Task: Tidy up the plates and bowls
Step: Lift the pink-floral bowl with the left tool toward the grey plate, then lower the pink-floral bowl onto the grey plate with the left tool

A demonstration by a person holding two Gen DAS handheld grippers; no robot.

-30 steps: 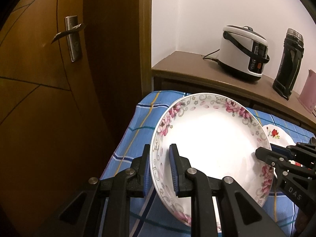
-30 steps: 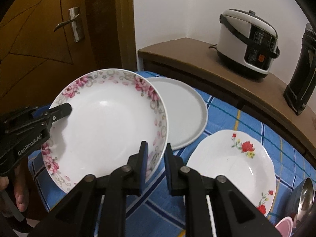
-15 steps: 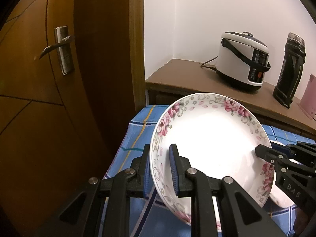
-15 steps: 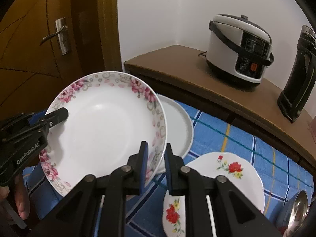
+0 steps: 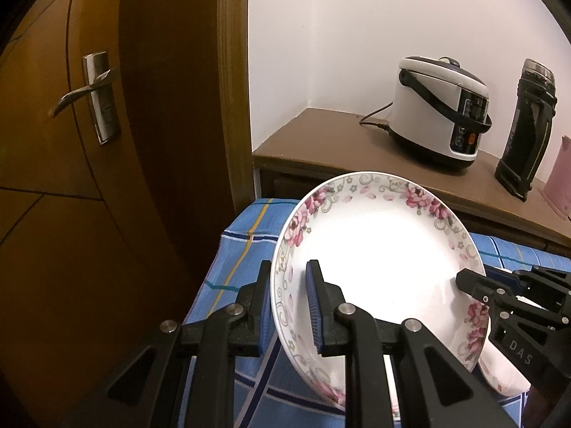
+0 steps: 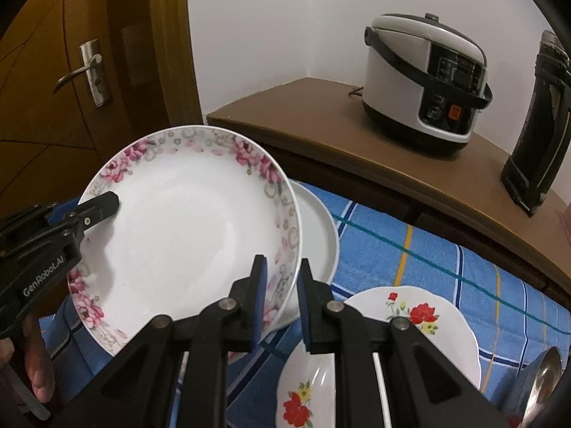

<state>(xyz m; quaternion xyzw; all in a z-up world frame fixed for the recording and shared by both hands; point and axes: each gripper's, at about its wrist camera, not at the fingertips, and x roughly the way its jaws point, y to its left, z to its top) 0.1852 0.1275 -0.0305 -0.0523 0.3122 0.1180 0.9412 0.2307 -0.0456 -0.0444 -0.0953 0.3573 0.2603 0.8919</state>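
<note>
STEP: you carry the pink-flowered plate (image 6: 185,235) in the air, above the tabletop (image 6: 410,260) | LEFT: left claw (image 5: 287,306) clamped on its rim | RIGHT: right claw (image 6: 280,299) straddles the opposite rim, grip unclear | NEXT: likely lower it level onto the grey plate (image 6: 321,235) | ROOM: red-flowered plates (image 6: 421,321) near, free space beyond.

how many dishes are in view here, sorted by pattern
pink floral plate, held by left tool and right tool: 1
plain white plate: 1
red-flower dishes: 2
metal bowl, partly cut off at the edge: 1
total: 5
</note>
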